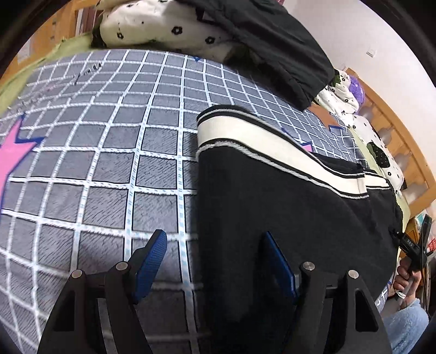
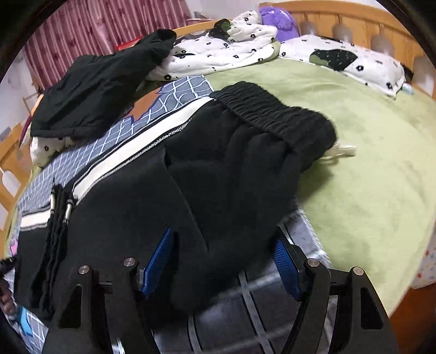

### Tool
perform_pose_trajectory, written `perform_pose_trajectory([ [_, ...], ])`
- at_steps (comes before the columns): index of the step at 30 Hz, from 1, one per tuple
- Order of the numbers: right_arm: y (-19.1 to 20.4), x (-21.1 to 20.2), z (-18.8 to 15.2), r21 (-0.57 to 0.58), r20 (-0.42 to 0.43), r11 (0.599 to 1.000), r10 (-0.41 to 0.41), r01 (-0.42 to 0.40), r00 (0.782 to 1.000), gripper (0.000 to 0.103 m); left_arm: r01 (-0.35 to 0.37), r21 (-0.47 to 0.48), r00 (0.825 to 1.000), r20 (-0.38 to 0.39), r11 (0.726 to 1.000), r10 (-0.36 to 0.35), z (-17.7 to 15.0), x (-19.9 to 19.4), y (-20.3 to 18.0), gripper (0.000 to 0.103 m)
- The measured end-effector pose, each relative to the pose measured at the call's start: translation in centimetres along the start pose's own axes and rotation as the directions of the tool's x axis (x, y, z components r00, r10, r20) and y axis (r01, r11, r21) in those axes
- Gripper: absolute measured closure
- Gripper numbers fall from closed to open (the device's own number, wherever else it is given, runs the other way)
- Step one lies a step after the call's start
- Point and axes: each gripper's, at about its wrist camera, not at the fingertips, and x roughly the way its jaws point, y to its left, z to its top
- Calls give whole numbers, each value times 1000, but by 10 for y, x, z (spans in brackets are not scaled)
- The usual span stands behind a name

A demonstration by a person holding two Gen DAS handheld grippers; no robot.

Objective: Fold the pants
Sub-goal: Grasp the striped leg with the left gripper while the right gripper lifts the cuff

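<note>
One pair of black pants (image 2: 218,168) is laid ahead of two tongs, left tongs (image 1: 215,261) and right tongs (image 2: 226,258), both spread wide and holding nothing.

Counted: one pair of black pants (image 2: 218,168) between and ahead of the right jaws; one dark garment (image 2: 100,89) beyond them; two metal-tipped drawcords (image 2: 68,209) to their left; one purple plush toy (image 2: 280,21) far ahead.

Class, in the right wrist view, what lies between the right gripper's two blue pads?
In the right wrist view, a fold of the black pants lies between the open jaws of the right gripper.
</note>
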Motion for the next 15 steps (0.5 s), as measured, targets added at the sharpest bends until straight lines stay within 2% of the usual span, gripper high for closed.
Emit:
perform_pose_trajectory([
  [3, 3, 11, 8, -5, 23, 1000, 0, 0, 1000, 30, 46, 2, 999, 18, 999, -46, 6, 5, 1, 33],
  [4, 3, 14, 12, -3, 22, 1000, -6, 6, 1000, 30, 57, -3, 998, 16, 998, -57, 8, 8, 0, 36],
  [5, 3, 16, 16, 7, 26, 1000, -10, 10, 1000, 31, 61, -5, 998, 15, 998, -61, 11, 11, -1, 45],
  [6, 4, 17, 19, 17, 42, 1000, -18, 17, 999, 44, 67, 4, 998, 9, 998, -67, 14, 15, -5, 53],
  [7, 7, 15, 22, 14, 54, 999, -30, 29, 998, 50, 78, 23, 997, -9, 997, -78, 15, 19, -9, 67],
  [8, 11, 14, 24, 4, 66, 998, -62, 62, 996, 69, 63, 47, 998, -16, 997, -63, 17, 20, -15, 75],
  [9, 17, 12, 27, -19, 86, 992, -124, 127, 989, 84, 57, 68, 998, -3, 996, -57, 19, 18, -20, 84],
  [10, 22, 9, 29, -32, 95, 990, -133, 137, 986, 86, 69, 80, 997, 19, 994, -70, 21, 12, -25, 93],
  [12, 34, -8, 36, -29, 148, 989, -141, 147, 979, 92, 58, 75, 996, 62, 995, -63, 27, -3, -34, 94],
  [15, 66, -46, 52, -79, 232, 988, -109, 131, 967, 93, 39, 69, 994, 102, 997, -46, 38, -28, -50, 94],
])
